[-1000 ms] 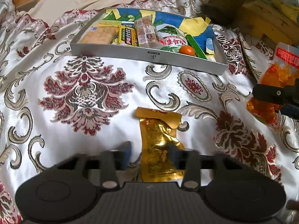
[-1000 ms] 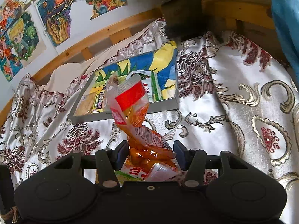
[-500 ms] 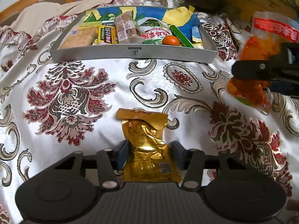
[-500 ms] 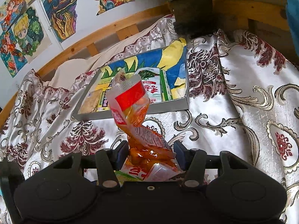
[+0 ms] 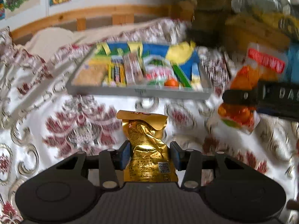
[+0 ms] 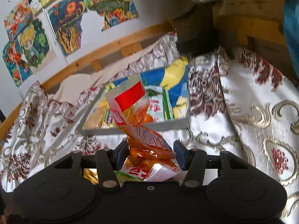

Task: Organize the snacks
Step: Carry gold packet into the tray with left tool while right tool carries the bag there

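Observation:
A gold foil snack packet stands between the pads of my left gripper, whose jaws are closing; the pads press its sides and it hangs just above the patterned cloth. Beyond it lies a grey tray filled with several snack packs and a small orange fruit. In the right wrist view my right gripper is shut on a clear orange snack bag with a red label, held up in front of the tray. That bag also shows at the right of the left wrist view.
A floral satin cloth covers the whole surface and bunches in folds at the right. A wooden rail and a wall with colourful pictures run behind the tray. Dark and wooden objects stand at the back right.
My left gripper's jaws have closed in on the gold packet and risen with it, and its view has tilted up toward the tray. The right gripper still holds the orange bag, almost unmoved.

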`<state>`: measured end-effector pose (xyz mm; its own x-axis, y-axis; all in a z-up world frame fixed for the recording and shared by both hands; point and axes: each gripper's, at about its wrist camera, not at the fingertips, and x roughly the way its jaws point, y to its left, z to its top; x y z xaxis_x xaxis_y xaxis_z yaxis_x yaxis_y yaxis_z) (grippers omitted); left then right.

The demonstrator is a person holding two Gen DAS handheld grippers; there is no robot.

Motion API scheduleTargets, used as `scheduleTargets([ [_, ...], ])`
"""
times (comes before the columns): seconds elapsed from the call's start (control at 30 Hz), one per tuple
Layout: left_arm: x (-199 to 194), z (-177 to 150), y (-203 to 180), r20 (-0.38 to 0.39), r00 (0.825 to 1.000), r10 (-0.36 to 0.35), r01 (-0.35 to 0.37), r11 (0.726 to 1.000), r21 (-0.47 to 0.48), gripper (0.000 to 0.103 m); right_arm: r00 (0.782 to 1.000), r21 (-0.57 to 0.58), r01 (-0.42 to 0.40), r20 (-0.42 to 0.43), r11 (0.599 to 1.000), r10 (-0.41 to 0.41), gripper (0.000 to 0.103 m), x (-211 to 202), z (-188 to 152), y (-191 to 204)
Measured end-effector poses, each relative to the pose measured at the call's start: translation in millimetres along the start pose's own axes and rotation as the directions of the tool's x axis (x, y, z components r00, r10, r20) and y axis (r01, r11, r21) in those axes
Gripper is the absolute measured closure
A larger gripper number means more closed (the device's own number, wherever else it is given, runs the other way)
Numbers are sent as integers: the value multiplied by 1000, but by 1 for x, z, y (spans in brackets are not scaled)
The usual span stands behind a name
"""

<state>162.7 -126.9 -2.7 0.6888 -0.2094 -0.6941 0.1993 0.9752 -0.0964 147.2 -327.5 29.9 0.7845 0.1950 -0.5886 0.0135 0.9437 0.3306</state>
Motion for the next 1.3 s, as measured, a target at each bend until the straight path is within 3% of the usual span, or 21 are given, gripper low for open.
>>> scheduleTargets([
  [0.23, -4, 50, 8, 148, 989, 17, -8, 998, -60, 53, 990, -15, 29, 136, 999, -27, 48, 8, 27, -6],
  [0.47, 40, 114, 12, 217, 976, -11, 29, 996, -81, 53, 974, 43, 25, 226, 999, -34, 48, 40, 59, -23],
  [0.67, 97, 158, 4, 192, 980, -50, 56, 998, -30, 53, 983, 67, 13, 184, 998, -25, 48, 75, 80, -37],
  [0.83, 144, 169, -2, 113, 985, -130, 140, 986, -85, 53, 994, 190, 4, 109, 982, -25, 48, 97, 82, -52],
  [1.1, 174, 160, -9, 72, 993, -93, 99, 992, -78, 53, 994, 124, 26, 101, 992, -39, 48, 114, 74, -43],
  [1.3, 183, 158, 2, 17, 997, -72, 74, 992, -103, 52, 993, -27, 99, 70, 995, -97, 48, 127, 66, -28],
])
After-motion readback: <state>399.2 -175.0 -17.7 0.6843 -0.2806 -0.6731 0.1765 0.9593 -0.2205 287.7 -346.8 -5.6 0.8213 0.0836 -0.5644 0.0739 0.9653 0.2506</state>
